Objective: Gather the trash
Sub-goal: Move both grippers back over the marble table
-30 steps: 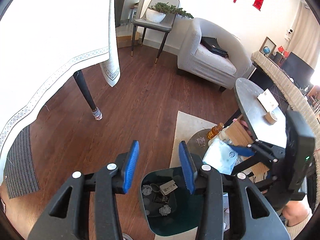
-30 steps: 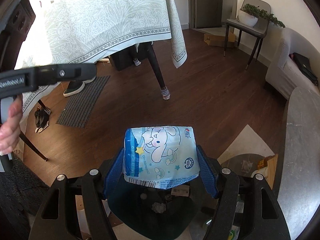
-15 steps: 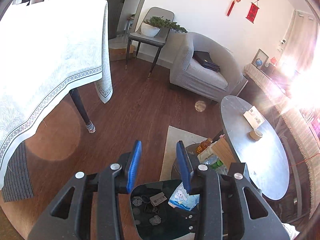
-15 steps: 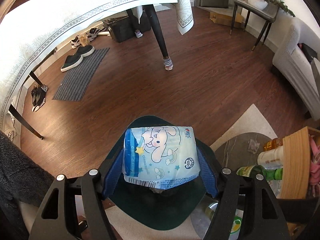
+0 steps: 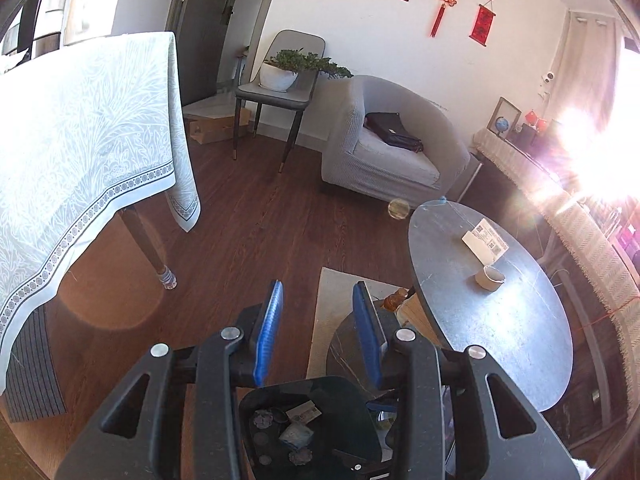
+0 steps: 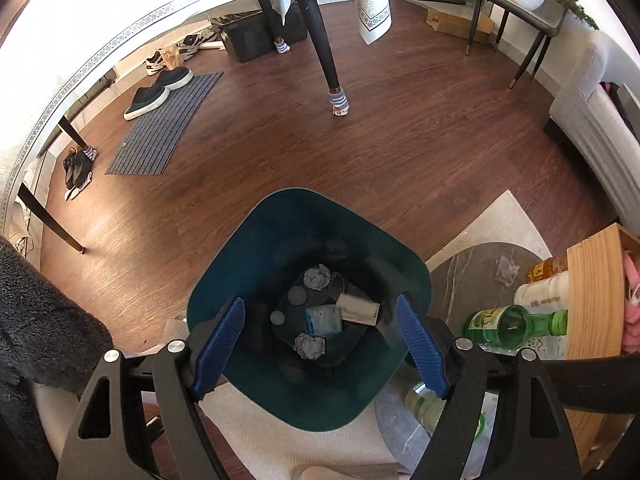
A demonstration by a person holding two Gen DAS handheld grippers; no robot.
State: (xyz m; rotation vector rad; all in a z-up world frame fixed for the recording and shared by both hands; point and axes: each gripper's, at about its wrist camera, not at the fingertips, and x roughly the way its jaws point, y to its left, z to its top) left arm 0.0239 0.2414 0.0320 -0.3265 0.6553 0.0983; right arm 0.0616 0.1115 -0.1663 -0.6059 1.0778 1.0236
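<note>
A dark green trash bin [image 6: 248, 248] stands on the floor right under my right gripper [image 6: 320, 340], which is open and empty above its mouth. The blue-and-white snack packet [image 6: 322, 320] lies at the bottom of the bin among crumpled paper balls [image 6: 316, 278], a small cardboard box [image 6: 358, 308] and round caps. My left gripper [image 5: 318, 328] is open and empty, held above the near side of the same bin [image 5: 340, 404], where the packet [image 5: 296, 436] also shows.
A round grey side table [image 5: 500, 320] with a card and a tape roll stands to the right. A low marble shelf [image 6: 480, 264] holds bottles and a wooden box [image 6: 592, 320]. A dining table with a cloth [image 5: 80, 140], an armchair [image 5: 392, 152], a doormat and shoes [image 6: 160, 92] surround the wooden floor.
My right gripper opened and the snack packet dropped into the bin. The left gripper tilted up, so it sees more of the room and the round table.
</note>
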